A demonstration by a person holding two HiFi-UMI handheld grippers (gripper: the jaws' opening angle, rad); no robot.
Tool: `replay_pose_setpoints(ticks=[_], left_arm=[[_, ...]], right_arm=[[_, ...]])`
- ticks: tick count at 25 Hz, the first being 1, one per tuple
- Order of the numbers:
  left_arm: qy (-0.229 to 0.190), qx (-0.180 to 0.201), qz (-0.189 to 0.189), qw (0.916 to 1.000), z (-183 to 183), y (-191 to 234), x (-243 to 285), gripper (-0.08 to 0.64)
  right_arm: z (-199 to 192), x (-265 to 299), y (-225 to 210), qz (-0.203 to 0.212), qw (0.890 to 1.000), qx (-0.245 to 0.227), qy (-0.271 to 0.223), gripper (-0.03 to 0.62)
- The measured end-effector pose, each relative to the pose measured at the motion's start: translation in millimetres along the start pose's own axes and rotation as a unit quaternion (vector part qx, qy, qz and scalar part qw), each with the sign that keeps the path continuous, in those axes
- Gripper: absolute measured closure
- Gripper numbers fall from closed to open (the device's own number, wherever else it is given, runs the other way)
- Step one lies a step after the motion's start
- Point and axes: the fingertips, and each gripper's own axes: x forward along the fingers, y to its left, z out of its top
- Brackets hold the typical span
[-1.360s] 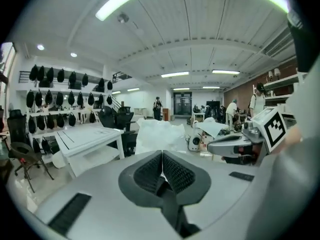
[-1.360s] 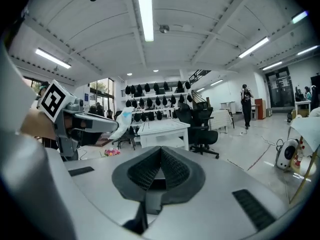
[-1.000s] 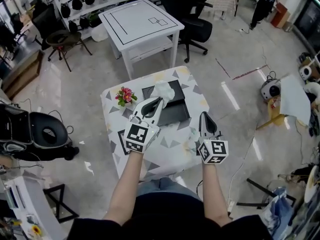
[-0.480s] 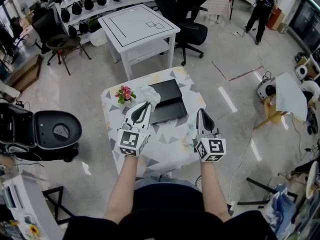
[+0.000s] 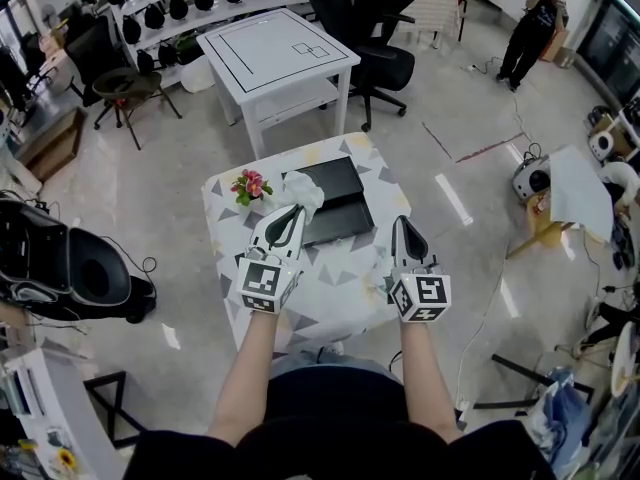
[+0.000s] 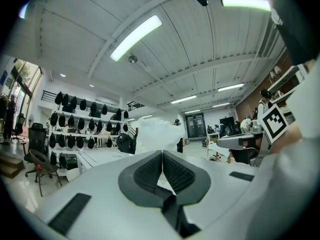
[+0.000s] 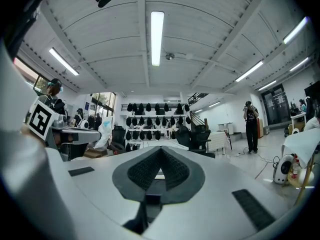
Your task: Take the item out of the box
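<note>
The fingers (image 6: 146,173) of the left gripper (image 5: 290,213) are pinching together on the white crumpled item (image 5: 301,190), holding it over the left edge of the black box (image 5: 345,216), while the right gripper (image 5: 404,230) is hovering closed and empty over the counter (image 5: 330,283); the lift-out appears under way, and the next move is calling for carrying the item clear.

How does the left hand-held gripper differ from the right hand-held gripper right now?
The left hand-held gripper is shut on a white crumpled item; the right hand-held gripper is shut on nothing. The left one's tip is at the left edge of the black box; the right one's tip is apart from the box, off to its right. Both point forward, away from the person, with jaws together.
</note>
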Motion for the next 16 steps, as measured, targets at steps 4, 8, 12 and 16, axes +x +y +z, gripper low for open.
replay_pose_setpoints(ticks=[4,8,12,16], left_arm=[[0.005,-0.002,0.0,1.0,-2.9,2.3,-0.7,0.538],[0.007,-0.008,0.003,0.9999,-5.3,6.7,-3.1,0.538],[0.008,-0.011,0.002,0.9999,-8.7,8.1,-3.4,0.538],[0.009,-0.012,0.003,0.9999,-9.0,10.9,-2.7,0.538]], right_arm=[[-1.1,1.8,3.4,0.004,1.0,0.002,0.004,0.595],[-3.9,4.0,7.8,0.007,1.0,0.001,0.009,0.595],[-6.4,6.6,11.0,0.009,1.0,-0.001,0.011,0.595],[-4.7,10.2,12.3,0.008,1.0,-0.001,0.009,0.595]])
